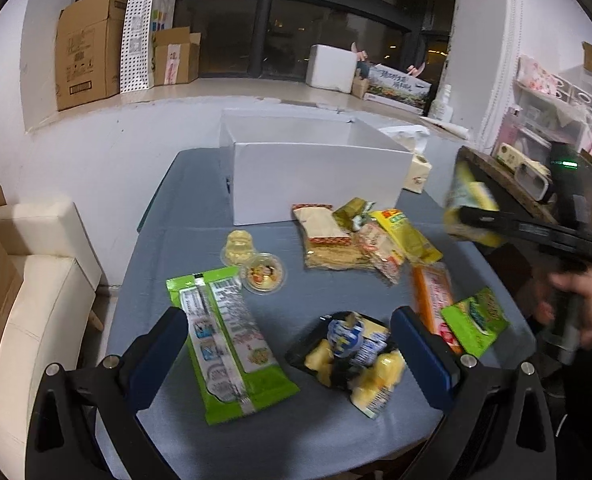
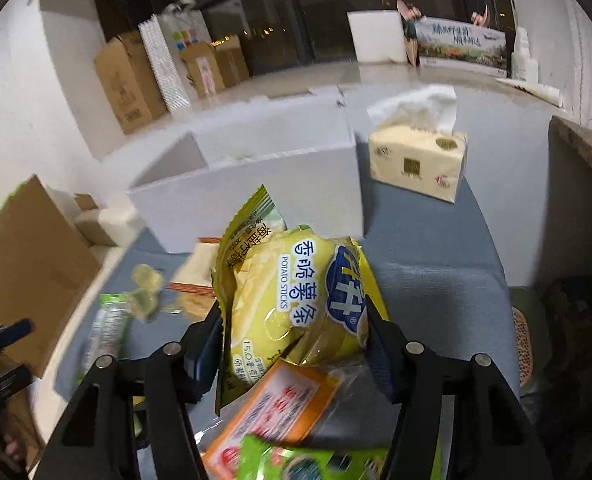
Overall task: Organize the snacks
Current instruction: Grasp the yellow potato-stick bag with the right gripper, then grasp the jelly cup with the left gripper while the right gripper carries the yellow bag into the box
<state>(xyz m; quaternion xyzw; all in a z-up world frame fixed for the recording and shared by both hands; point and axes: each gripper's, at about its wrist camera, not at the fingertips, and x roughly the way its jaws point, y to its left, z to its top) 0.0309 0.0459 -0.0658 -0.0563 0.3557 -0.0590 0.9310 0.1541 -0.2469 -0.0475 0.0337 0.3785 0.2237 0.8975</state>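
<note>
Right wrist view: right gripper (image 2: 296, 344) is clamped on a yellow potato-stick bag (image 2: 296, 300), one pad on each side of it; the bag is off the table (image 2: 436, 288), long axis running away from the camera toward the white box (image 2: 255, 184), printed face up, far end pointing at the box's near wall. The box stands open at the far edge of the table, with a tissue pack (image 2: 418, 160) beside it toward the far right corner. Below the held bag an orange packet (image 2: 271, 404) and a small green packet (image 2: 296, 460) lie near the table's near edge. Left wrist view: left gripper (image 1: 291, 344) has its jaws wide apart above the table, gripping nothing. Between its fingers lie a long green packet (image 1: 227, 344), long axis running from the near edge toward the box, and a black tray of yellow pieces (image 1: 352, 356). Two small jelly cups (image 1: 251, 260) sit mid-table, and a heap of flat packets (image 1: 360, 236) lies just in front of the box. At the right edge of this view a hand (image 1: 580, 308) carries the right gripper with the yellow bag aloft, blurred.
</note>
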